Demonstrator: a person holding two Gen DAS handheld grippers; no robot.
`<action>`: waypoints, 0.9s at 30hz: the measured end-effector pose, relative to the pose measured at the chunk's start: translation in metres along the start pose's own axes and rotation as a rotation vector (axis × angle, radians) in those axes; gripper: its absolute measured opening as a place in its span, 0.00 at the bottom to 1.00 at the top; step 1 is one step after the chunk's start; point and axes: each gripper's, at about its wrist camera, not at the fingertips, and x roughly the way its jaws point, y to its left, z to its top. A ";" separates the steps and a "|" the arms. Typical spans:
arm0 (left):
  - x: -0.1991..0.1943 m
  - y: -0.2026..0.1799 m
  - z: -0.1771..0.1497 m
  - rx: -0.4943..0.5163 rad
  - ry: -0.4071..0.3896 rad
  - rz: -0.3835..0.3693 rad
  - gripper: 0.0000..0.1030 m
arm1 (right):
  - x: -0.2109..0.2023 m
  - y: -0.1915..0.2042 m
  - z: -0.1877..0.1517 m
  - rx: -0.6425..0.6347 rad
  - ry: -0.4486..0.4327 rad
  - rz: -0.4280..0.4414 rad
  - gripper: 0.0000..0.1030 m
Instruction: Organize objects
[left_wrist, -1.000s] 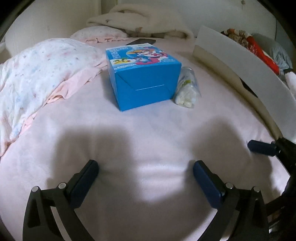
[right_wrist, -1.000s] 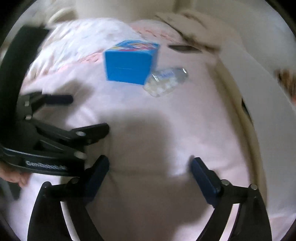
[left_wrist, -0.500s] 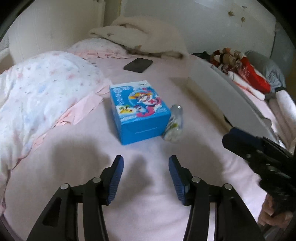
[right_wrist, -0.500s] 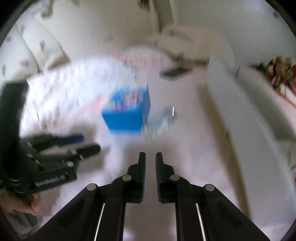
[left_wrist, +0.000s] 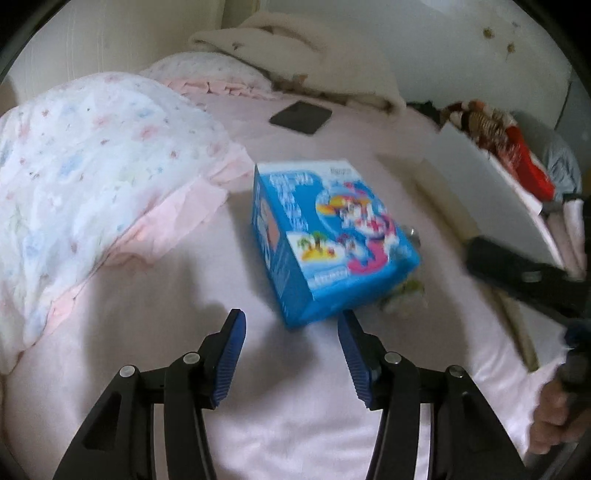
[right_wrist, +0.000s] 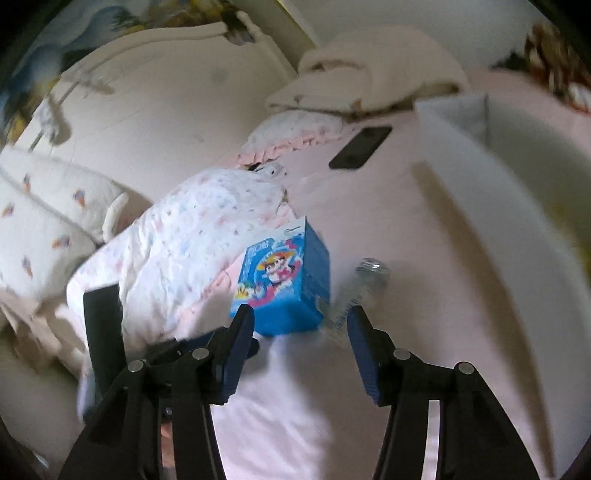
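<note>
A blue cartoon-printed box (left_wrist: 332, 240) lies on the pink bed sheet (left_wrist: 295, 406); it also shows in the right wrist view (right_wrist: 284, 291). A clear plastic bottle (right_wrist: 354, 295) lies against its right side, mostly hidden in the left wrist view (left_wrist: 404, 291). My left gripper (left_wrist: 291, 347) is open and empty, just short of the box. My right gripper (right_wrist: 300, 343) is open and empty, a little short of the box and bottle. The right gripper's body (left_wrist: 524, 273) shows at the right of the left wrist view.
A floral quilt (left_wrist: 81, 177) is bunched at the left. A black phone (left_wrist: 301, 117) lies further back. A white open container (left_wrist: 491, 192) stands along the right. Folded blankets (left_wrist: 306, 62) and clothes (left_wrist: 509, 147) lie at the back.
Both grippers have moved closer to the box. The left has opened a little wider. The right, shut half a second ago, is now open.
</note>
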 end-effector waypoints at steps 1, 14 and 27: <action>0.002 0.000 0.002 0.020 -0.012 -0.002 0.49 | 0.033 0.001 0.002 -0.003 0.014 -0.003 0.52; -0.023 -0.039 -0.014 0.200 -0.025 0.028 0.48 | 0.322 -0.040 -0.005 0.101 0.165 0.209 0.37; -0.057 -0.067 -0.022 0.225 -0.056 -0.047 0.49 | 0.358 -0.066 -0.019 0.104 0.150 0.195 0.29</action>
